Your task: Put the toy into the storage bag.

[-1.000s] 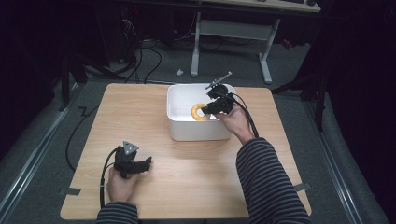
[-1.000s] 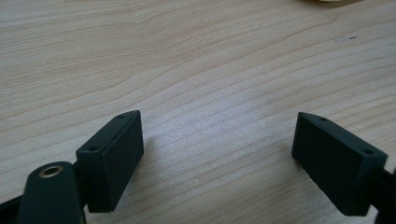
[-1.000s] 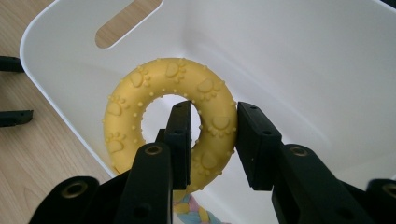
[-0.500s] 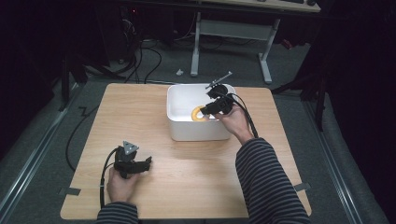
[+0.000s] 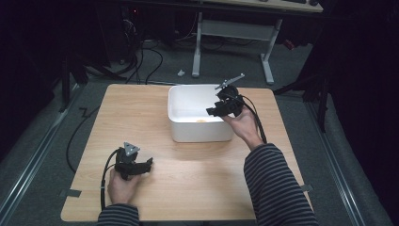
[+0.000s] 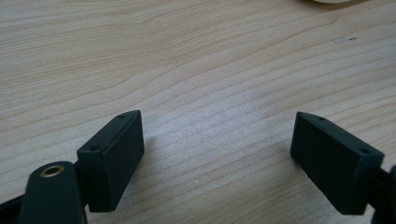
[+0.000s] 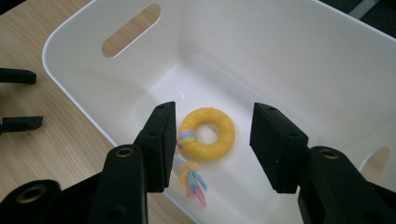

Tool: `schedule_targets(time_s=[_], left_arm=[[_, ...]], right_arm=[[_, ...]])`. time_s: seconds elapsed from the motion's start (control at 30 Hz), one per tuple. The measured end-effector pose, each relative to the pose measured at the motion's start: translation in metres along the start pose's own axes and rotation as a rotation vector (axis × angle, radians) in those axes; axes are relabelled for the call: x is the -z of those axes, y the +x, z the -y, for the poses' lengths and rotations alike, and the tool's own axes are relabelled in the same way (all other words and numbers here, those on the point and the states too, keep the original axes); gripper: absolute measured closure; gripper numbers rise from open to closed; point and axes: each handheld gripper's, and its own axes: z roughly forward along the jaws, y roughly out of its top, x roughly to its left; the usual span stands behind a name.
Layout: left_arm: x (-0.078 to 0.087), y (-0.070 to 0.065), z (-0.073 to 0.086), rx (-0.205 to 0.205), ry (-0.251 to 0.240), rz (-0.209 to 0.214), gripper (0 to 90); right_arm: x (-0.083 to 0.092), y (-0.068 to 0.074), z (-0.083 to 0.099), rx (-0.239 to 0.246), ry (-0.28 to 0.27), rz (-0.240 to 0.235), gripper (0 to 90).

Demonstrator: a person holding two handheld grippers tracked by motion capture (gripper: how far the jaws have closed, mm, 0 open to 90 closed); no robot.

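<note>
A yellow ring toy [image 7: 208,133] with a pastel striped tail lies on the floor of a white plastic bin [image 7: 261,51]. In the high view a sliver of the ring toy [image 5: 201,121] shows inside the bin [image 5: 188,131]. My right gripper [image 7: 212,140] hangs open above the bin's right side, its jaws apart over the toy and holding nothing. In the high view the right gripper [image 5: 212,111] sits over the bin's right rim. My left gripper [image 5: 147,165] rests low over the wooden table [image 5: 136,117] at the front left, open, with bare wood [image 6: 219,126] between its jaws.
The bin has slot handles in its end walls [image 7: 130,30]. The left gripper's jaw tips [image 7: 18,100] appear far off in the right gripper view. Beyond the table are a white desk frame [image 5: 235,33], cables on the floor [image 5: 146,56] and dark surroundings.
The yellow ring toy has left the right gripper's jaws and now lies on the bin floor. The right gripper opened. The left gripper has stayed put.
</note>
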Motion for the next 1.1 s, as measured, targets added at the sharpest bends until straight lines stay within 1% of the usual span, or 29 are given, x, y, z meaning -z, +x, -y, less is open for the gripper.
schedule_targets(time_s=[0.07,0.17,0.27,0.3,0.4,0.47,0.57,0.7,0.77,0.93,1.03,1.1], left_arm=[[0.000,0.000,0.000,0.000,0.000,0.000,17.7],[0.000,0.000,0.000,0.000,0.000,0.000,17.7],[0.000,0.000,0.000,-0.001,0.000,0.001,17.8],[0.000,0.000,0.000,0.000,-0.001,-0.001,17.8],[0.000,0.000,0.000,0.000,0.000,-0.001,17.8],[0.000,0.000,0.000,0.000,0.000,-0.001,17.8],[0.000,0.000,0.000,0.000,-0.001,-0.001,17.8],[0.000,0.000,0.000,0.000,-0.001,-0.001,17.8],[0.000,0.000,0.000,0.000,-0.001,-0.001,17.8],[0.000,0.000,0.000,0.000,-0.001,-0.001,17.8],[0.000,0.000,0.000,0.000,-0.001,-0.001,17.8],[0.000,0.000,0.000,0.000,-0.001,-0.001,17.8]], right_arm=[[0.008,-0.001,0.003,0.002,-0.023,0.015,49.7],[0.018,-0.003,0.009,-0.009,-0.057,0.016,48.3],[0.026,-0.005,0.013,-0.012,-0.072,0.028,47.9],[0.028,-0.006,0.014,-0.020,-0.076,0.028,47.9],[0.036,-0.011,0.018,-0.036,-0.112,0.019,47.4],[0.041,-0.013,0.021,-0.038,-0.126,0.024,47.3],[0.047,-0.017,0.026,-0.052,-0.130,0.039,47.0],[0.060,-0.023,0.033,-0.088,-0.171,0.017,45.9],[0.063,-0.026,0.037,-0.102,-0.183,0.012,45.4],[0.072,-0.030,0.050,-0.107,-0.198,0.050,45.2],[0.080,-0.032,0.056,-0.114,-0.221,0.057,45.2],[0.084,-0.032,0.059,-0.127,-0.229,0.054,45.2]])
